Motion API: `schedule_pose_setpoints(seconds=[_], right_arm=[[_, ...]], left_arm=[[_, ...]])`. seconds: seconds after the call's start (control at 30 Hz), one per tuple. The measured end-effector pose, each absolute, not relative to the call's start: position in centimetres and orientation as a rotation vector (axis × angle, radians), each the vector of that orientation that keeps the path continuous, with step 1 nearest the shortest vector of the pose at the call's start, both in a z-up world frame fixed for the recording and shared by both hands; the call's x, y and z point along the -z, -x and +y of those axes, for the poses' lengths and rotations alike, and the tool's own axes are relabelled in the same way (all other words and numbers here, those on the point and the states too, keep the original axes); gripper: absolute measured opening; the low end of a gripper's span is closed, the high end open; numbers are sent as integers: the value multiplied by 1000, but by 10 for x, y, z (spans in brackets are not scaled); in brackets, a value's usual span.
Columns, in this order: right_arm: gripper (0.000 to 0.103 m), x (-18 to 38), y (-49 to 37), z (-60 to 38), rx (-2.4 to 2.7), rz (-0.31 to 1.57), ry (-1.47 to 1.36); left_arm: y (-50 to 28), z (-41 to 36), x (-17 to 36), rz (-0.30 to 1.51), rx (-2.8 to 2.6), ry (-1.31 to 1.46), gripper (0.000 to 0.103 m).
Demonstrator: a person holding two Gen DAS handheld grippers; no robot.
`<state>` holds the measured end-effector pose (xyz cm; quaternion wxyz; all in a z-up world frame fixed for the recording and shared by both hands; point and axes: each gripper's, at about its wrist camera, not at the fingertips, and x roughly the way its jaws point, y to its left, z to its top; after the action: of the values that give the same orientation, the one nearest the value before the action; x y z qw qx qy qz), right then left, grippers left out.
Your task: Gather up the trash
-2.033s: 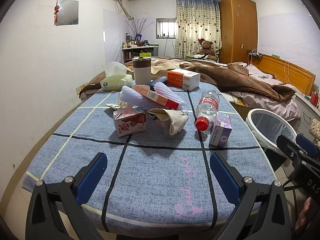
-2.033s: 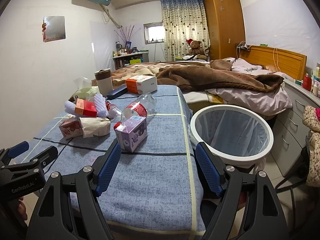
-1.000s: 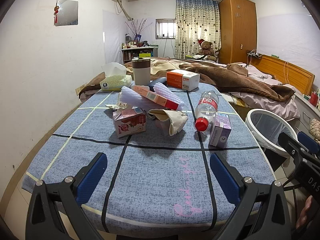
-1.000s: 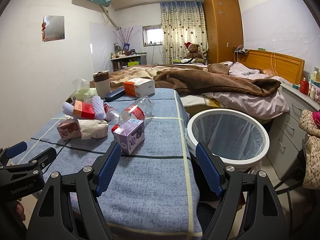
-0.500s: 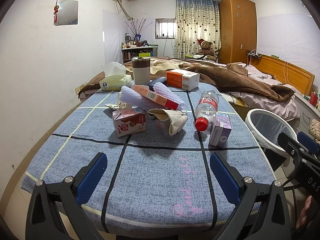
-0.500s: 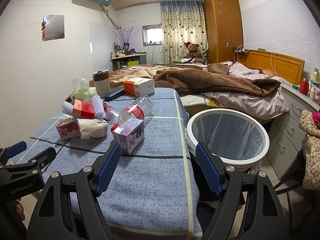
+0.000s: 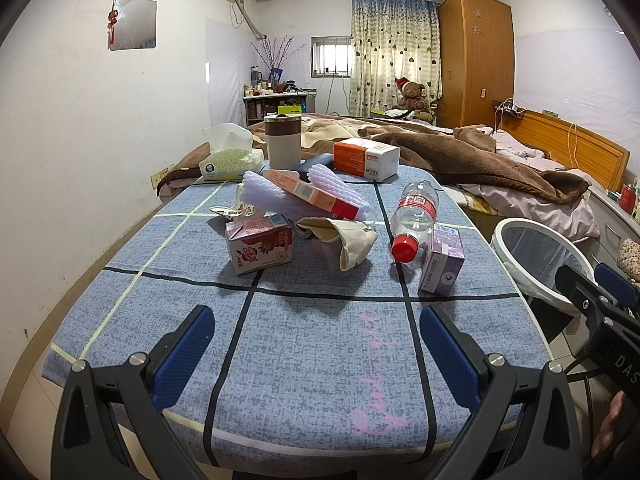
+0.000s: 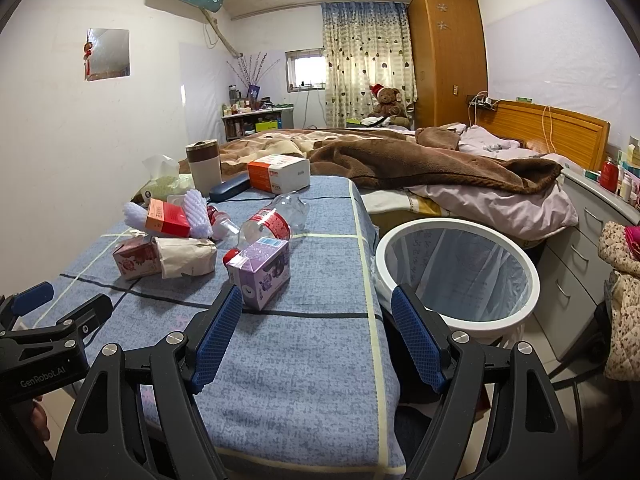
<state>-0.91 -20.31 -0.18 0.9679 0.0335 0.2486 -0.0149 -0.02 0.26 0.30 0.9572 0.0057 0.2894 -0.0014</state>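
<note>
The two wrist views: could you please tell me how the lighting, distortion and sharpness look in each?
Left wrist view: soft daylight, the small barred window blown out, faint shadows under the pink milk carton; strong fisheye bends the blue checked tablecloth edges, with dark corner vignetting. Right wrist view: equally sharp, no motion blur, the round white mesh bin rim crisp, the tall wooden wardrobe bowed.

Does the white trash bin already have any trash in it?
No, in the right wrist view the white trash bin shows only its clear liner inside, with no items in it.
</note>
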Motion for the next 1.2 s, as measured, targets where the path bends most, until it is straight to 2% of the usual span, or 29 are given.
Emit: schedule_pose_setpoints(seconds=[0.43,0.67,1.2], right_arm=[[79,8,-18,-207,-9,552,-128],[79,24,-63,-200,-66,661,-214],[79,36,-107,-173,-89,750,-195]], left_arm=[[-23,21,8,649,69,33,103],[-59,46,14,690,83,36,103],[-132,96,24,747,109,-18,103]])
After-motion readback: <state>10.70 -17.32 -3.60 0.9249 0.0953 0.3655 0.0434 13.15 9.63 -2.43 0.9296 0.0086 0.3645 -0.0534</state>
